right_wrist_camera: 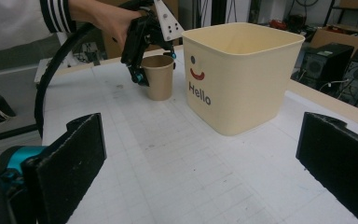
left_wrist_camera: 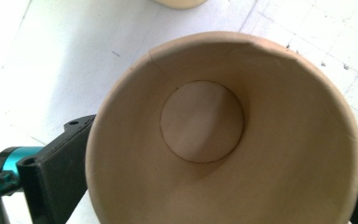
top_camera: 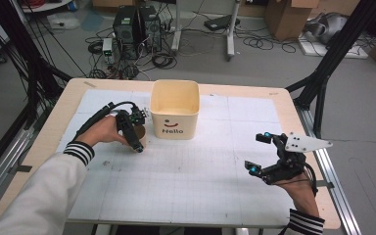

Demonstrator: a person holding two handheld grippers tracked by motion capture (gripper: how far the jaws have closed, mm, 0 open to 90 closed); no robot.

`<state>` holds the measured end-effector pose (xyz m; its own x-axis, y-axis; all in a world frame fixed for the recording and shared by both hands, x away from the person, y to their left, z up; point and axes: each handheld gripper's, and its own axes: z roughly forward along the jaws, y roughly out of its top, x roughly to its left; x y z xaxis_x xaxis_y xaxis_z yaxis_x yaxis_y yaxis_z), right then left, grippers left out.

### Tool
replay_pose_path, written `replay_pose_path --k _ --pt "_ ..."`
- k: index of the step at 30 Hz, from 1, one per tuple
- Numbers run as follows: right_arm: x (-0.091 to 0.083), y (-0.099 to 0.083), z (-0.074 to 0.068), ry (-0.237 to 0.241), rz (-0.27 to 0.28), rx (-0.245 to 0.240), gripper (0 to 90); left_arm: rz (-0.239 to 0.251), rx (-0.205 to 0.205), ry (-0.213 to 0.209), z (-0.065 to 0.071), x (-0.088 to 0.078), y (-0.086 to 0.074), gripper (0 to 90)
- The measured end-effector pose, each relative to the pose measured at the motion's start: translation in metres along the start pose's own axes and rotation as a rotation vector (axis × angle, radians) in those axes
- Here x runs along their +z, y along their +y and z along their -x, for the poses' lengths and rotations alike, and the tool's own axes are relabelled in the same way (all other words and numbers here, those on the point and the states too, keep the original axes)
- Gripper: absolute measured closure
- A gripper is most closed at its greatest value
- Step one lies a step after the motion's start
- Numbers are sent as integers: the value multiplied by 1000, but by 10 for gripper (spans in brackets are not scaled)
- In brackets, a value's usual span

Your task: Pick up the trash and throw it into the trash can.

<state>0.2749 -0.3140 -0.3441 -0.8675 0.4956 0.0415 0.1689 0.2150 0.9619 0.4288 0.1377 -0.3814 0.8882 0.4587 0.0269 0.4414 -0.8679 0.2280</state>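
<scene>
Both left tongs [right_wrist_camera: 154,65] jaws around paper cup [right_wrist_camera: 158,77].

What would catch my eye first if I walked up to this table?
Probably the cream bin with a smiley face and "Hello", standing at the table's far middle. Just to its left, the left hand-held gripper clasps a brown paper cup. The right hand-held gripper hangs open and empty near the right edge.

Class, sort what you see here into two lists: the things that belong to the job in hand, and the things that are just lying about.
Part of the job:
- paper cup, empty, upright on the table, gripped by the left tongs
- cream "Hello" bin beside it, empty
- right tongs, open, holding nothing

Just lying about:
- computer towers on the floor
- cardboard boxes
- loose cables
</scene>
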Motion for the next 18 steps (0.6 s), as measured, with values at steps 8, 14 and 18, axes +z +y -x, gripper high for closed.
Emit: replay_pose_path --k 8,14,18 --pt "0 0 0 -2 3 -2 3 -7 -5 7 -1 1 0 20" --pt "0 0 0 -2 1 4 3 -1 -4 6 -3 0 -1 81" --pt "1 0 0 -2 3 -2 3 1 -8 -17 -4 -1 -2 171"
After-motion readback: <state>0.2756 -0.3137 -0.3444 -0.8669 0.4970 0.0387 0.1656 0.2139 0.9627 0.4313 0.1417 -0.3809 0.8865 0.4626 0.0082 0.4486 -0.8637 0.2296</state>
